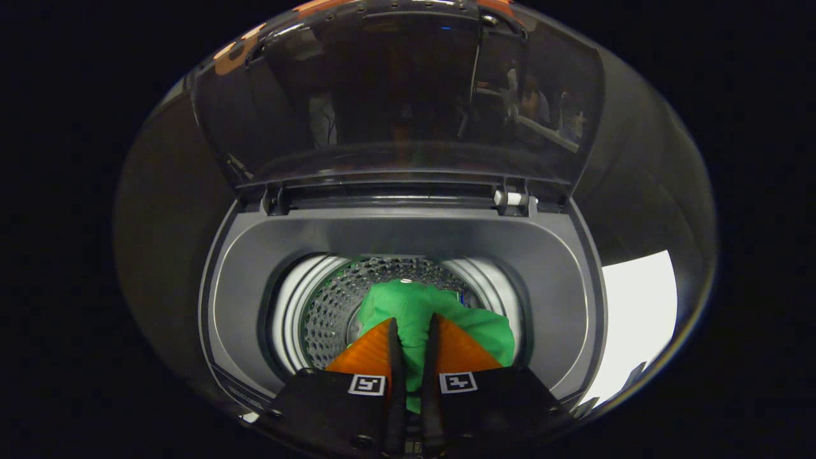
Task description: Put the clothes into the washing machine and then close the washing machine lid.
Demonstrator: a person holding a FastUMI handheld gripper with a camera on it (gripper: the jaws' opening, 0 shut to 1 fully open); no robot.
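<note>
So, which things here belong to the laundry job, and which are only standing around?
Belong to the job:
- green cloth garment, pinched between the fingers of the gripper, over the drum
- perforated metal drum of the dark grey washing machine
- raised dark transparent lid, not yet closed

Only standing around:
- white surface beside the machine

Dim dark surroundings; a bright white patch (637, 319) at right.
</note>
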